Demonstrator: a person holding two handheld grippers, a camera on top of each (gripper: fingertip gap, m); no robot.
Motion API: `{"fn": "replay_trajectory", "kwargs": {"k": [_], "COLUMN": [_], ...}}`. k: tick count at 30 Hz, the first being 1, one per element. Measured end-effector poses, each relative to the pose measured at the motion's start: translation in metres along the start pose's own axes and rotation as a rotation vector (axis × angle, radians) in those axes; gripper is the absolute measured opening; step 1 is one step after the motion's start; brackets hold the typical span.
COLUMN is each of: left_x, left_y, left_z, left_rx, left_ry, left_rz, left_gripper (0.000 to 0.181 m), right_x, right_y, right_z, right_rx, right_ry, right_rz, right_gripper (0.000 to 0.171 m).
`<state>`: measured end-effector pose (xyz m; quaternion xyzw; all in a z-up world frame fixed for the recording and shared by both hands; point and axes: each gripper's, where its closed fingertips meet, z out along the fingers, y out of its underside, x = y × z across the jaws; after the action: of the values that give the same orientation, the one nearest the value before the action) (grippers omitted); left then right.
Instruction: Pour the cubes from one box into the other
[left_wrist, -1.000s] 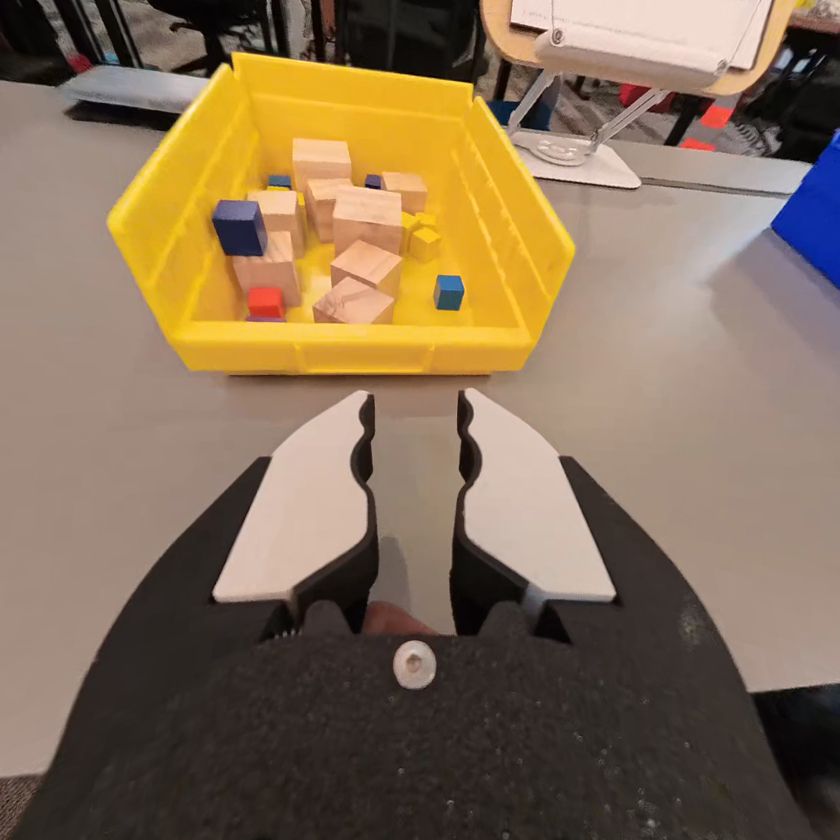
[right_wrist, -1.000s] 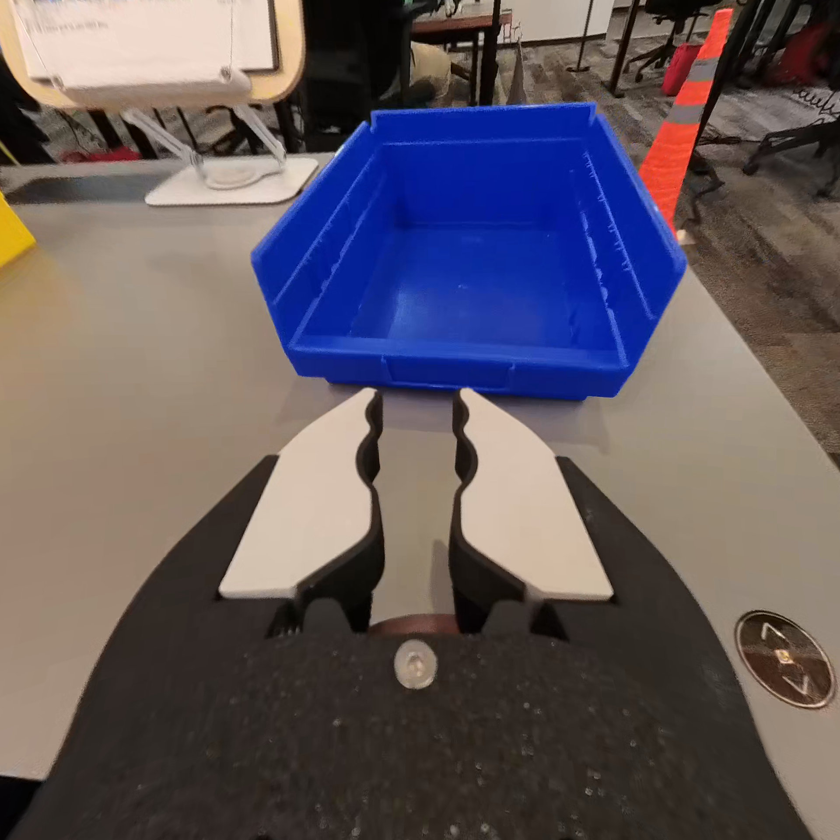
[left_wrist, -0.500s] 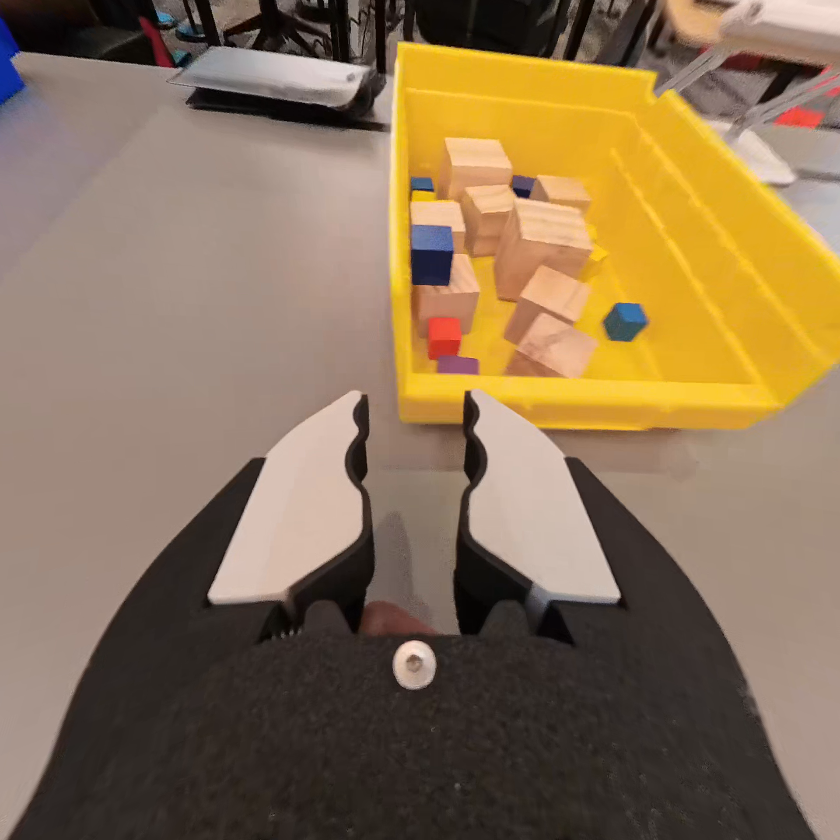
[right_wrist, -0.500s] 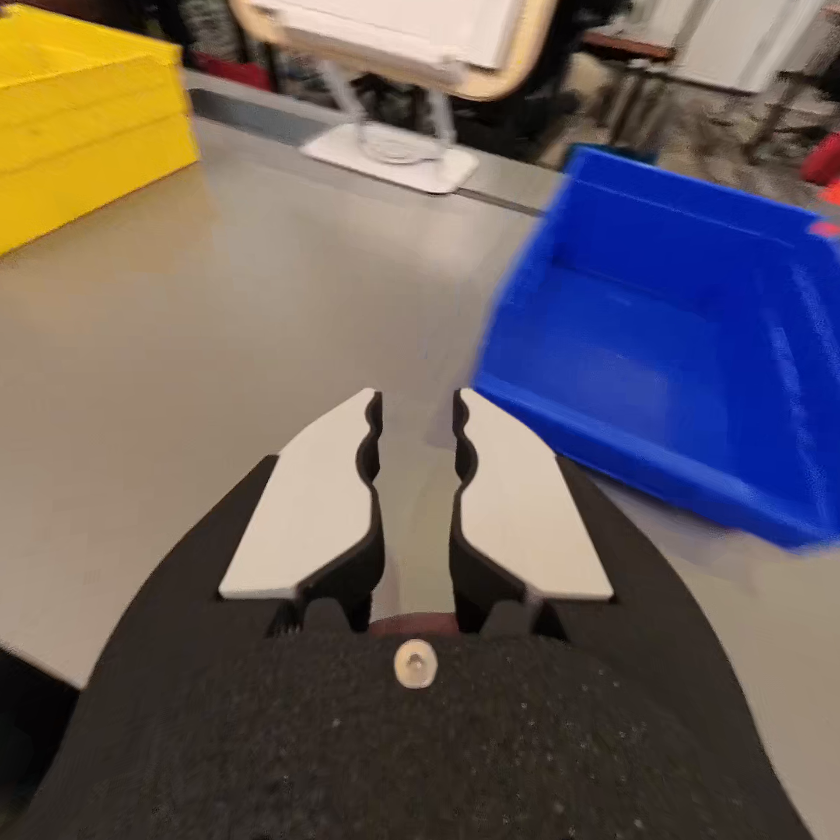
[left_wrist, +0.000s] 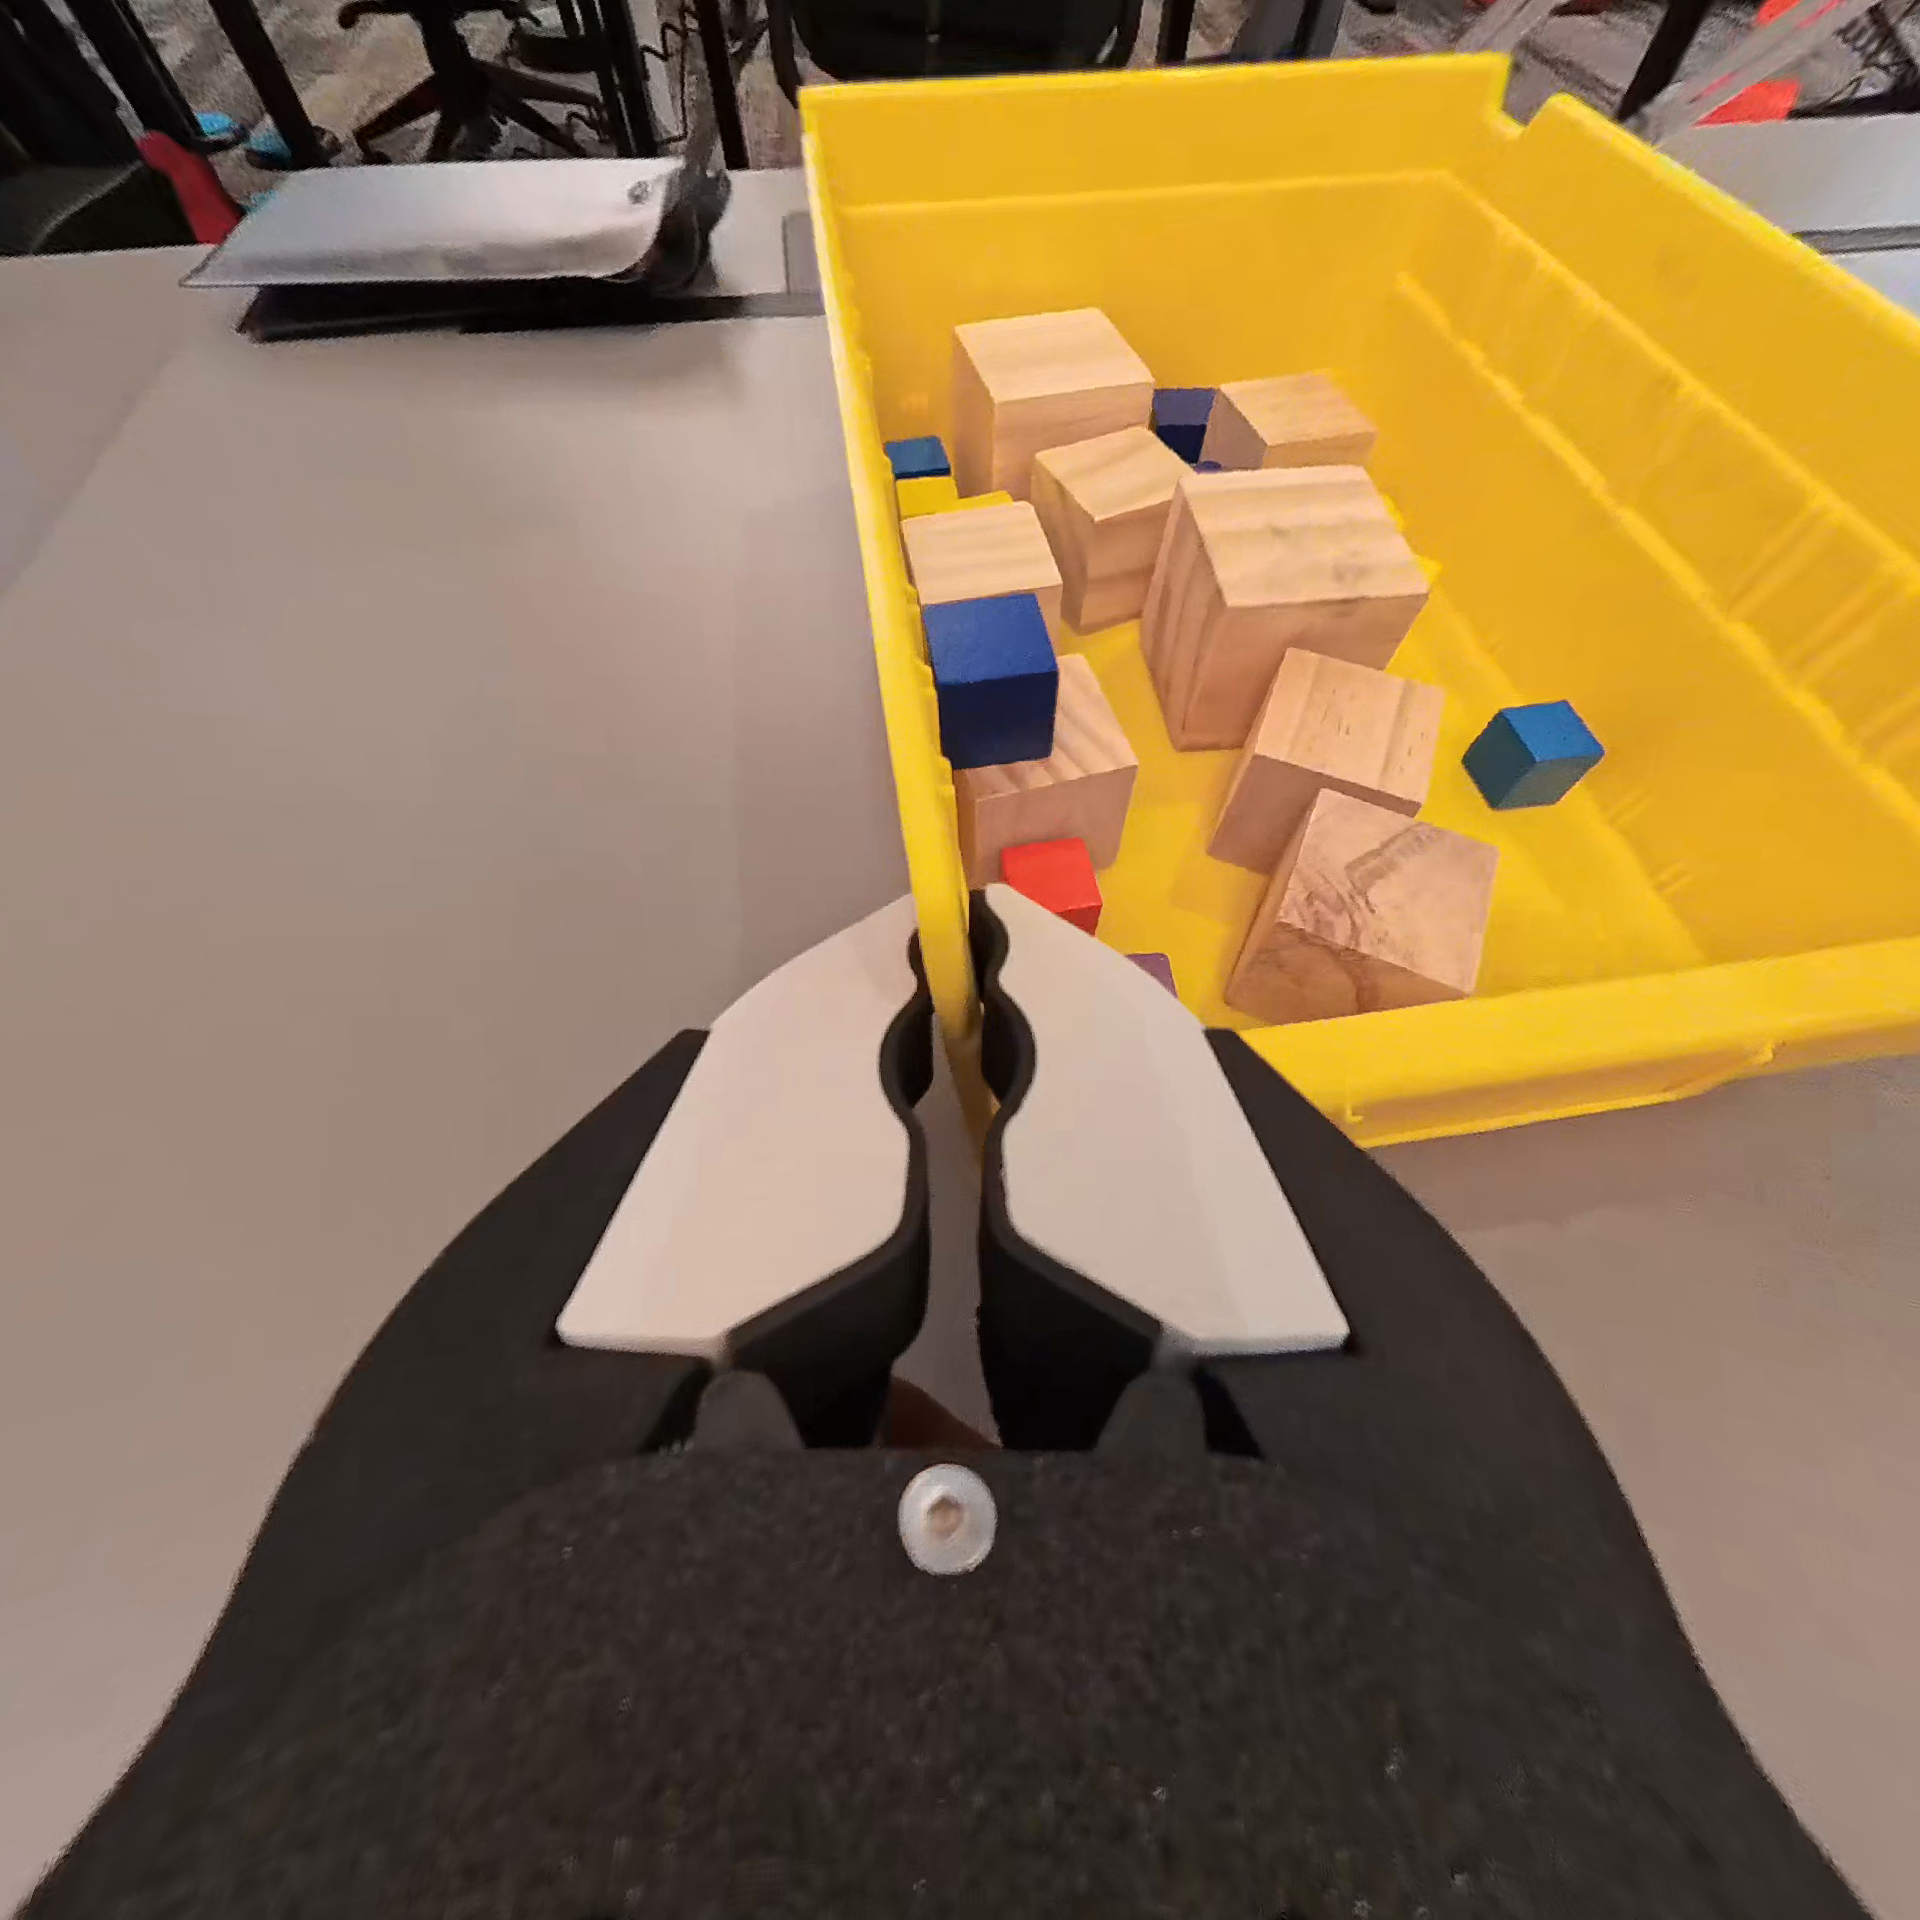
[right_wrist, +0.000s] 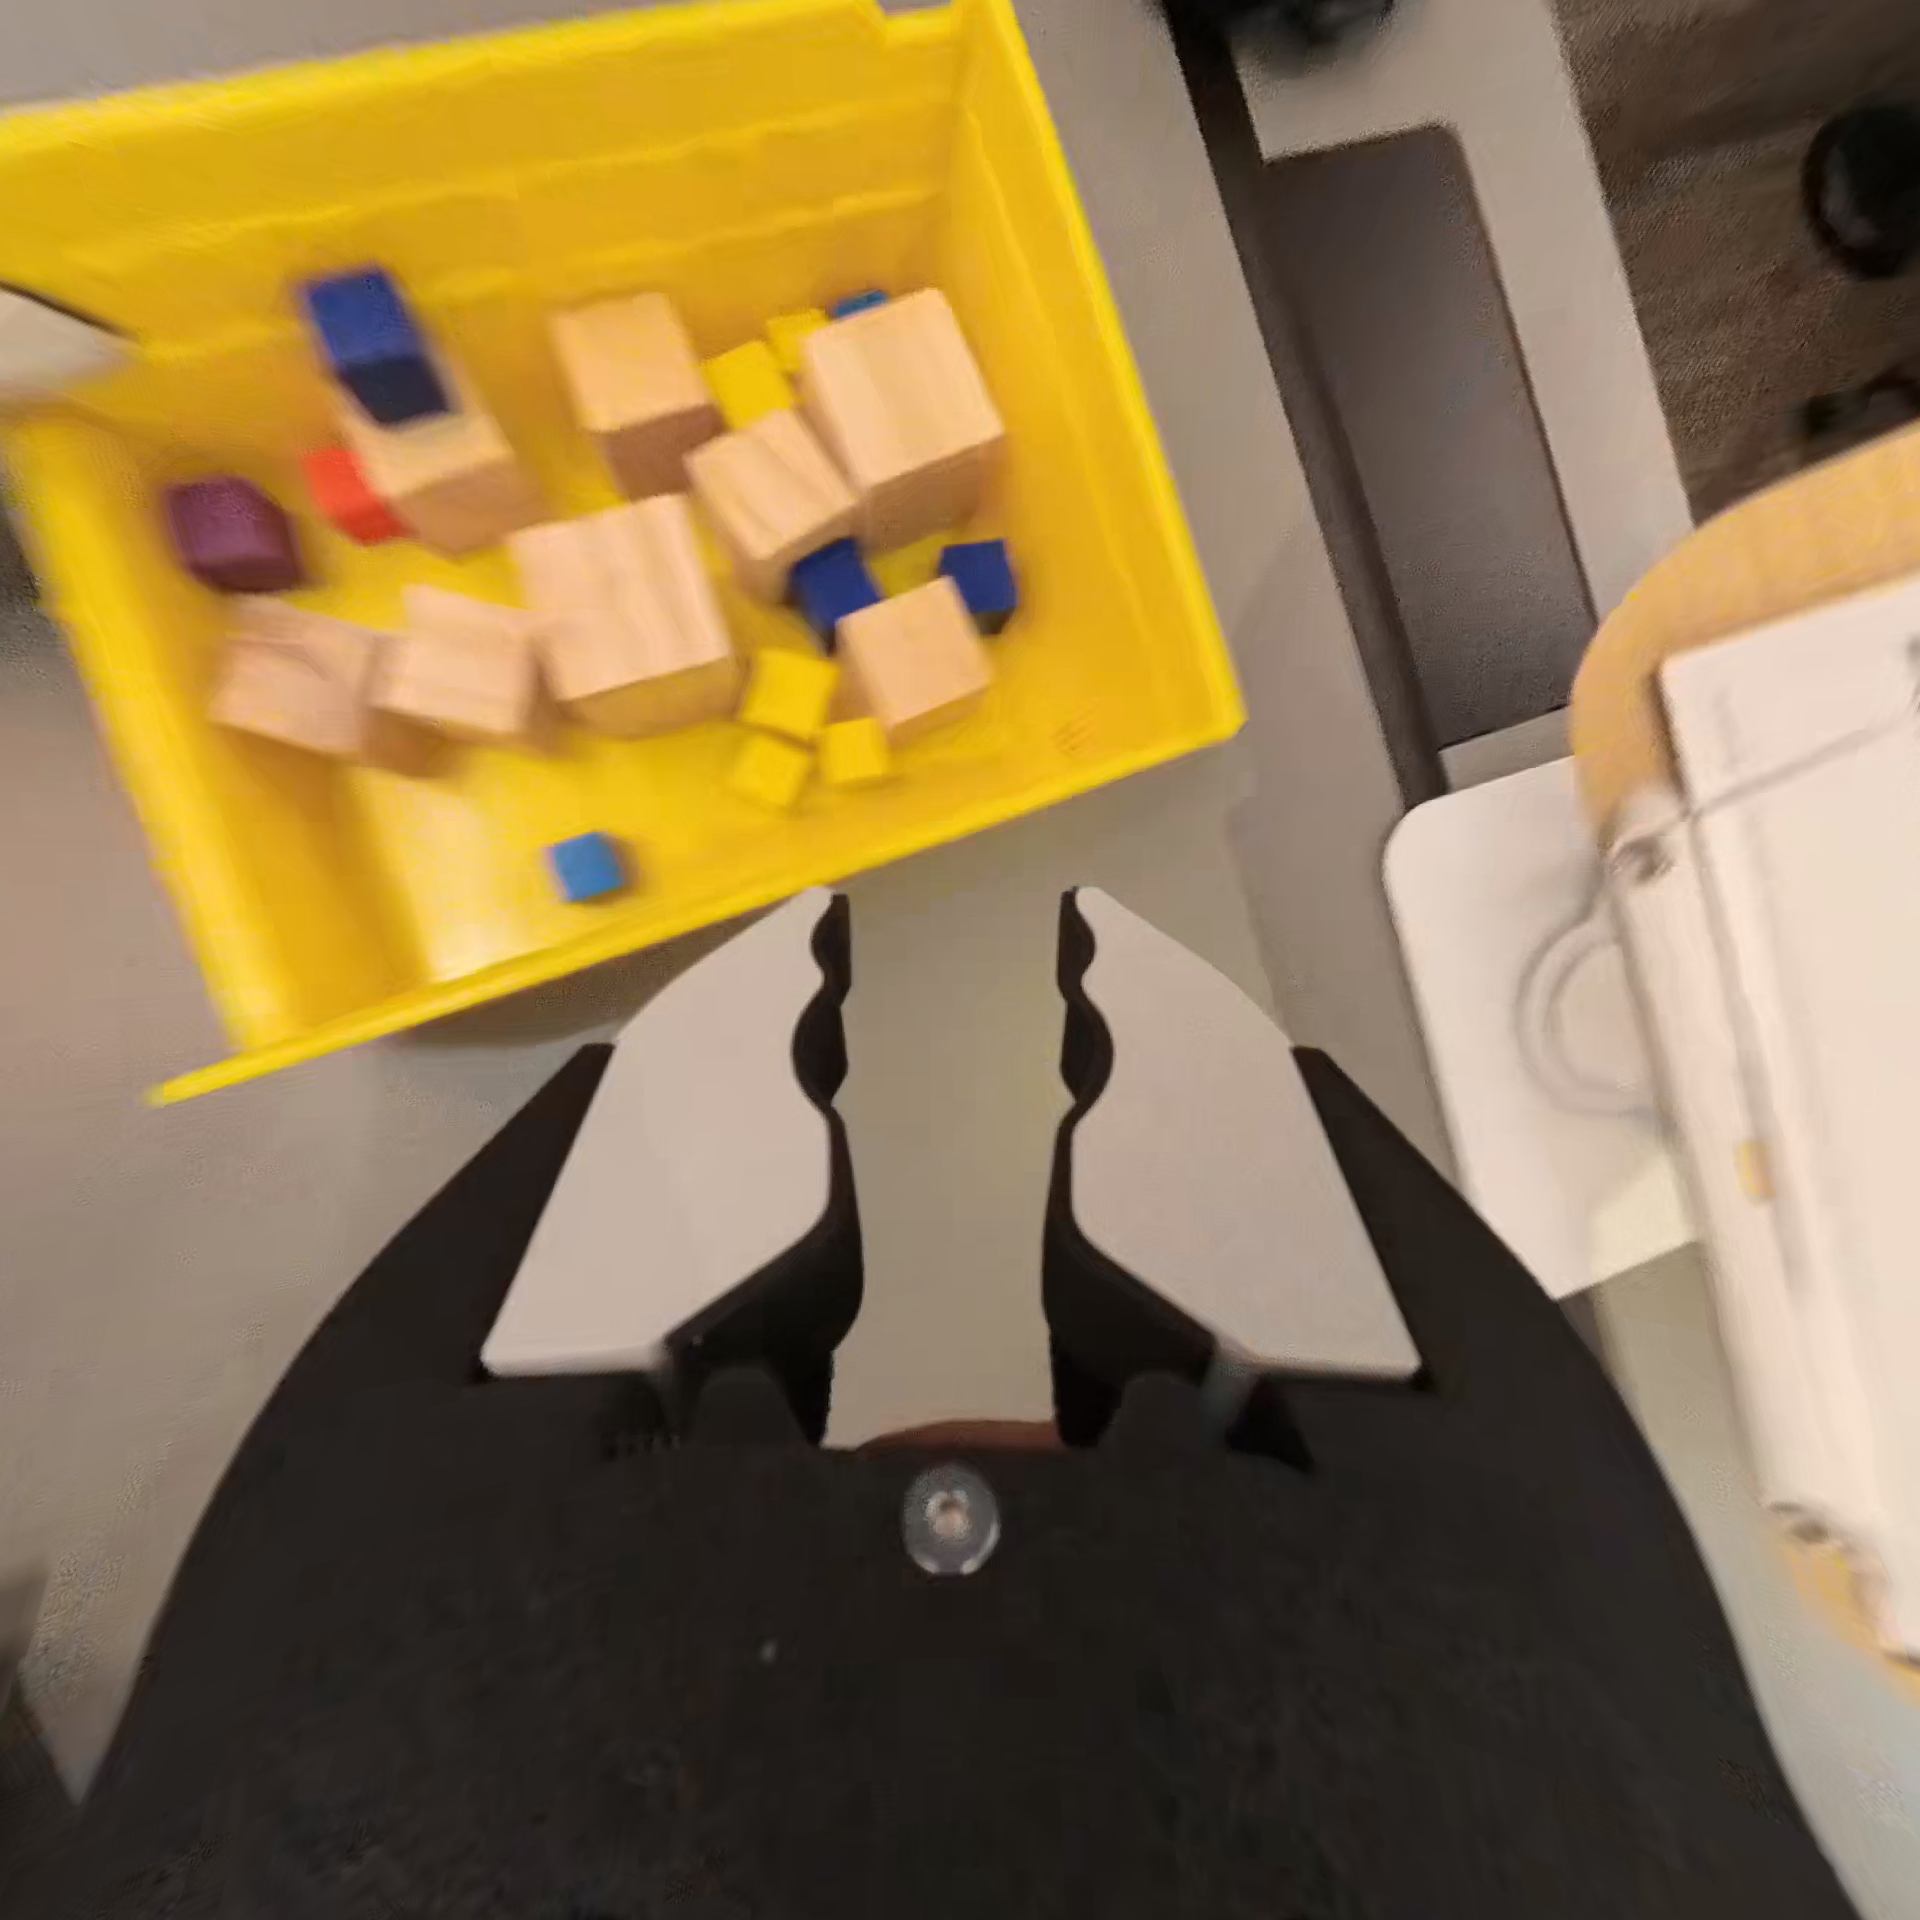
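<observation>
Pinching the left side wall of the yellow box (left_wrist: 1351, 208), your left gripper (left_wrist: 948, 935) has one finger outside the wall and one inside, closed down onto the thin plastic near the low front corner. That wall runs straight away from the fingers, so the box's long axis lies along your left gripper's line of sight, open low front toward you. The cubes (left_wrist: 1283, 597), plain wood with small blue, red, yellow and purple ones among them, sit bunched toward this gripped side of the floor.

Moving right: your right gripper (right_wrist: 945, 914) hangs above the table (right_wrist: 1143, 883), fingers spread and holding nothing. The nearest side wall of the yellow box (right_wrist: 727, 914) lies just ahead and to the left of its tips, running slantwise across the view. That view is blurred. The second box is not in either view.

Judgement: the left is already on; the right is near but must shift left to straddle its wall before lifting.
</observation>
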<state>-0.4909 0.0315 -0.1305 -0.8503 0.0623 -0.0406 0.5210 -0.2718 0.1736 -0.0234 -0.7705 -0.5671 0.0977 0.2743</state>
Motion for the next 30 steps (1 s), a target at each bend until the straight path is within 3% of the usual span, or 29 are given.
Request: {"fn": "replay_trajectory", "kwargs": {"k": [3,7,8,10,13,16,21,26,30], "left_x": [0.011,0.032,0.039,0.051,0.074,0.105,0.201,0.321,0.413], "left_y": [0.001,0.0,-0.001,-0.004,-0.018,-0.043,-0.114,-0.198,-0.242], "left_z": [-0.002,0.001,0.003,0.006,0.006,0.003,0.014,0.058,0.108], "left_rx": [-0.001,-0.02,-0.023,-0.031,-0.012,0.024,0.075,0.156,0.206], "left_ry": [0.043,0.087,0.103,0.112,0.107,0.131,0.256,0.359,0.425], "left_rz": [-0.041,-0.012,-0.01,-0.009,0.038,0.06,0.141,0.269,0.353], "left_gripper": [0.003,0.003,0.003,0.003,0.003,0.004,0.003,0.003,0.003], "right_x": [0.042,0.051,0.055,0.059,0.064,0.073,0.123,0.199,0.252], "right_y": [-0.001,0.034,0.046,0.076,0.093,0.117,0.177,0.261,0.337], "right_z": [0.041,0.076,0.081,0.081,0.065,0.02,-0.101,-0.227,-0.3], "right_rx": [-0.216,-0.414,-0.459,-0.562,-0.521,-0.437,-0.356,-0.321,-0.263], "right_ry": [0.008,-0.103,-0.101,-0.1,-0.084,-0.101,0.013,0.225,0.369], "right_rz": [-0.09,-0.09,-0.093,-0.115,-0.146,-0.056,0.078,0.227,0.338], "right_gripper": [0.04,0.04,0.038,0.01,0.008,0.003,0.004,0.004,0.004]}}
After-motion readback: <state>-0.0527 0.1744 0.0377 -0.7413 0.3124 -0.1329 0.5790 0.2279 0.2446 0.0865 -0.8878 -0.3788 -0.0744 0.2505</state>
